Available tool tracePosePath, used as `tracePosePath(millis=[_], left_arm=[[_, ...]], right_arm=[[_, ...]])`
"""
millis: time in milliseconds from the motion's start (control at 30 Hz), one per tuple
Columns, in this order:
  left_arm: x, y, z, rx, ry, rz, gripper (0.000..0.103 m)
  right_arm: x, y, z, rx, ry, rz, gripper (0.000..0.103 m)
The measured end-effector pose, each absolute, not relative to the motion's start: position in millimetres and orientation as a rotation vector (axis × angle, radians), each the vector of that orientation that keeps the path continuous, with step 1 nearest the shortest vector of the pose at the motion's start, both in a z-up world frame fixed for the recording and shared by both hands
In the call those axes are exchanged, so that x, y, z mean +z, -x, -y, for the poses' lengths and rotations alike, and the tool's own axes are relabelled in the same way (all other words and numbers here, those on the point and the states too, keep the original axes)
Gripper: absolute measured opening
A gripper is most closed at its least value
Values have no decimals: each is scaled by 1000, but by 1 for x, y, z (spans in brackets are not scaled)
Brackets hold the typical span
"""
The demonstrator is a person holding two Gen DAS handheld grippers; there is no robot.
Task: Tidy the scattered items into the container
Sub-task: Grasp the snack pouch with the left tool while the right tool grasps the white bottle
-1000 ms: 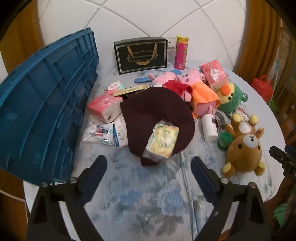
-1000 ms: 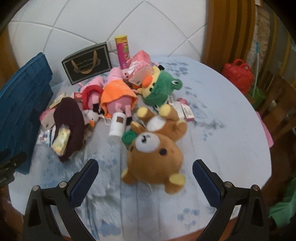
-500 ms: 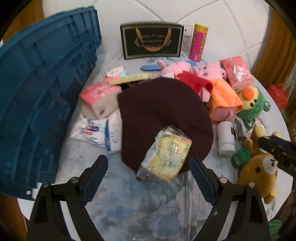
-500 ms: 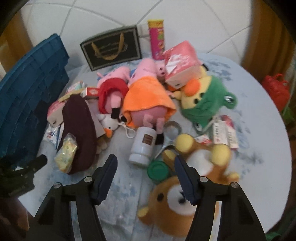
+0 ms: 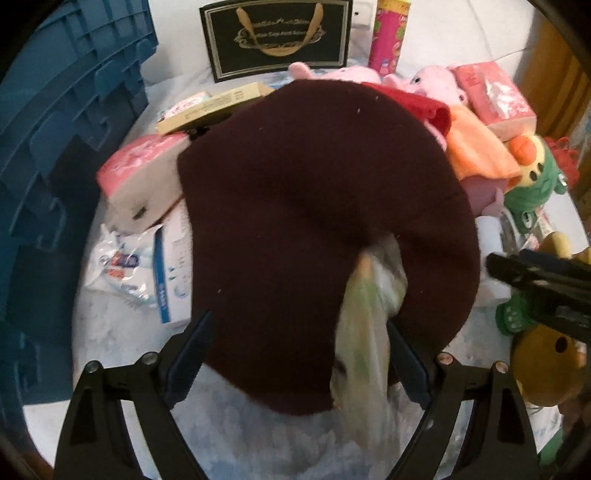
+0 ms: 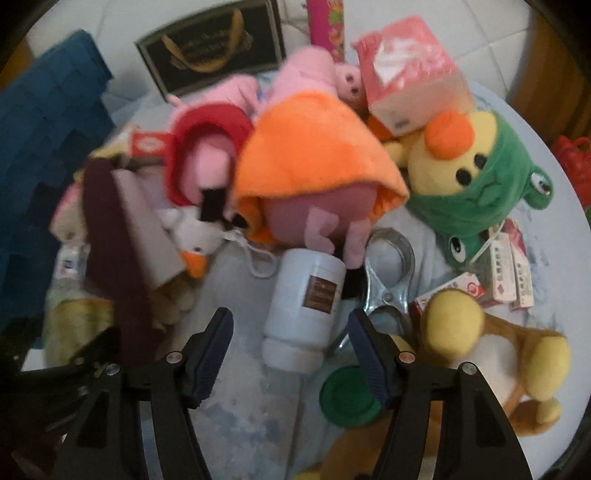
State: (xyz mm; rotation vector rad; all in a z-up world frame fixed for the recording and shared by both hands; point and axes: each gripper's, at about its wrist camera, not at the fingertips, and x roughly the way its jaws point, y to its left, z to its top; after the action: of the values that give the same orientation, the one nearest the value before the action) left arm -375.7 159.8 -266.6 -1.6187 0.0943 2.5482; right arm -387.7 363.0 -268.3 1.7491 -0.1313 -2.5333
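White bottle point(image 6: 308, 302) lies between right tongs point(image 6: 290, 350)

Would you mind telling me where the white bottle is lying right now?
In the right wrist view the white bottle lies on its side straight ahead between the open jaws, below the orange-dressed pig plush and left of the metal clamp.

You can't read any text: the black gift bag point(image 5: 275, 35) at the tabletop's far edge carries gold lettering (too blurred).
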Motion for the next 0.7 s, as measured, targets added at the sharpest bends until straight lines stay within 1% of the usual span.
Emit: tracePosePath(millis=[33,100,133,233,333,433,567,600,633,667,700], left_arm=[[-266,376,-160,2539,1601,-93,79],[-265,376,-162,2510,1588,-77,70],[-264,375,-162,2503,1589,-78,69],[-262,373,-162,2494,1597,-87,68],[-263,372,-156,2479,1621,-44,69],[-261,368,-151,2481,1632,-41,68],[-261,364,-143,2507,1640,-41,68],[-262,366,-142,2504,1651,-34,55],[-264,367,-140,2494,1658,-23,44],[-264,367,-139,2493,1659,-20,44],[-264,366,-138,2497,1656,-22,42]], right_arm=[[-274,390,-363,-2532,-1766,129,65],[-283,396,-362,-2532,-1793,112,65],[-287,399,-362,-2529,-1804,109,66],[-295,405,-359,-2509,-1824,106,66],[-303,409,-358,-2484,-1838,107,66],[-305,409,-356,-2479,-1837,74,66],[-305,409,-357,-2475,-1824,73,66],[-305,409,-357,-2474,-1822,71,66],[-305,409,-356,-2473,-1819,61,65],[-305,408,-355,-2475,-1816,52,61],[-303,406,-355,-2478,-1814,50,49]])
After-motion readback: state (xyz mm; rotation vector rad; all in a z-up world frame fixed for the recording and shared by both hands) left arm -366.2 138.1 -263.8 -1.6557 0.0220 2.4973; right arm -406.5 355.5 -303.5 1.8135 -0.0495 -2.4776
